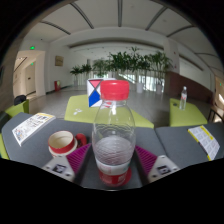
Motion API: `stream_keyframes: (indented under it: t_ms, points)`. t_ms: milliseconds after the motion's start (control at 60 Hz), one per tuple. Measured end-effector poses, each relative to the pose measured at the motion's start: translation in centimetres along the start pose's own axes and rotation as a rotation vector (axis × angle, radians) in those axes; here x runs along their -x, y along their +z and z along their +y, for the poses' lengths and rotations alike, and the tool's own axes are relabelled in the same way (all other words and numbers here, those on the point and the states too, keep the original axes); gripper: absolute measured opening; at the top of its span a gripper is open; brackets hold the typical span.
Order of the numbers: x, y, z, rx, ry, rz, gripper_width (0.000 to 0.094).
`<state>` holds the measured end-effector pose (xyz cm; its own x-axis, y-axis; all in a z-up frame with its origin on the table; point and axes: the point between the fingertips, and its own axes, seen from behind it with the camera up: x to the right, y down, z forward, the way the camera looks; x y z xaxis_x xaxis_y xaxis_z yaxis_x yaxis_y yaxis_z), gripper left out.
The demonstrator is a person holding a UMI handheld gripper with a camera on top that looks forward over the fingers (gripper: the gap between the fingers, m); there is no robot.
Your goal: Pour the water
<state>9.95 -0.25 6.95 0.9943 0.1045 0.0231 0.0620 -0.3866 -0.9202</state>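
Observation:
A clear plastic water bottle [113,125] with a red cap and a red label stands upright between my fingers, with water low in it. My gripper [113,162] is shut on the bottle, the pink pads [146,158] pressing on its lower body at both sides. A small cup [62,143] with a red rim sits on the grey table [175,142] just left of the bottle, beside my left finger. The bottle's base is hidden.
A printed booklet [30,125] lies on the table at the left, another [204,140] at the right. Green tables [80,107] stand beyond, one with a small bottle [183,97]. Potted plants [130,65] line the back.

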Motion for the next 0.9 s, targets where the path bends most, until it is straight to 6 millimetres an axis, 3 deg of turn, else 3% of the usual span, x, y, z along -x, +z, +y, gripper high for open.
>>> stream_keyframes:
  t_ms: [17, 67, 100, 250, 417, 683, 767, 900]
  points:
    - [0.0, -0.3, 0.1, 0.010, 0.010, 0.000, 0.0875]
    - [-0.5, -1.6, 0.3, 0.035, 0.025, 0.029, 0.0831]
    - [-0.6, -2.5, 0.2, 0.037, 0.026, 0.050, 0.0850]
    - [-0.5, -9.7, -0.3, 0.052, 0.034, 0.102, 0.0848]
    - [0.6, -20.8, 0.5, 0.094, 0.054, 0.144, 0.0848]
    - [4.2, -39.9, 3.1, 0.124, 0.051, 0.144, 0.0852]
    - [5.0, -44.6, 3.4, 0.117, 0.040, 0.145, 0.0855]
    - [5.8, -50.2, 3.1, 0.098, 0.058, 0.138, 0.0855]
